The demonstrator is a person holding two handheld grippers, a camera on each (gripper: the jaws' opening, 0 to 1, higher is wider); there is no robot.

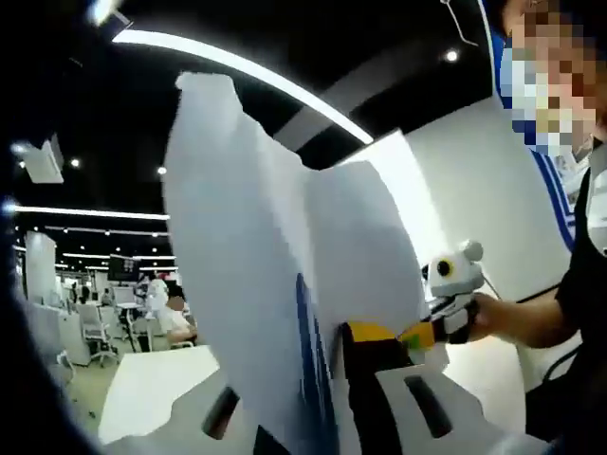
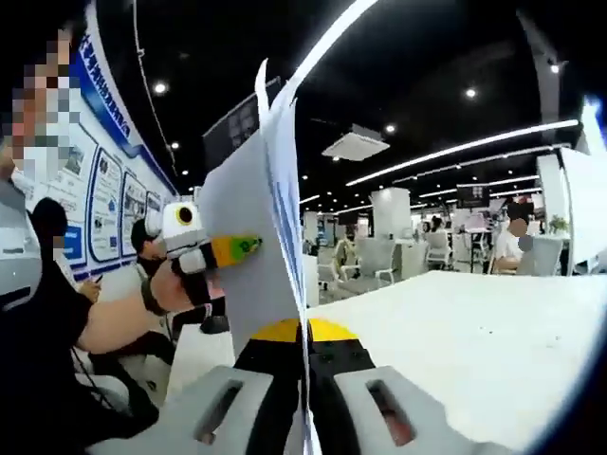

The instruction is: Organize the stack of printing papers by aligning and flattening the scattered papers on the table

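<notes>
Right gripper view: the right gripper (image 2: 305, 379) is pinching the stack of papers (image 2: 256, 237) edge-on, lifting it toward twelve o'clock above the table (image 2: 474, 332); the left gripper (image 1: 327, 398) is clamping the sheets too. Aligning seems underway, flattening on the table remains.

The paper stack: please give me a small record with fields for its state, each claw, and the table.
paper stack: held upright in the air, seen edge-on in the right gripper view, sheets fanned in the left gripper view
left claw: shut on the paper stack
right claw: shut on the paper stack
table: white top, below and beyond the sheets
alignment: edges not yet even
</notes>
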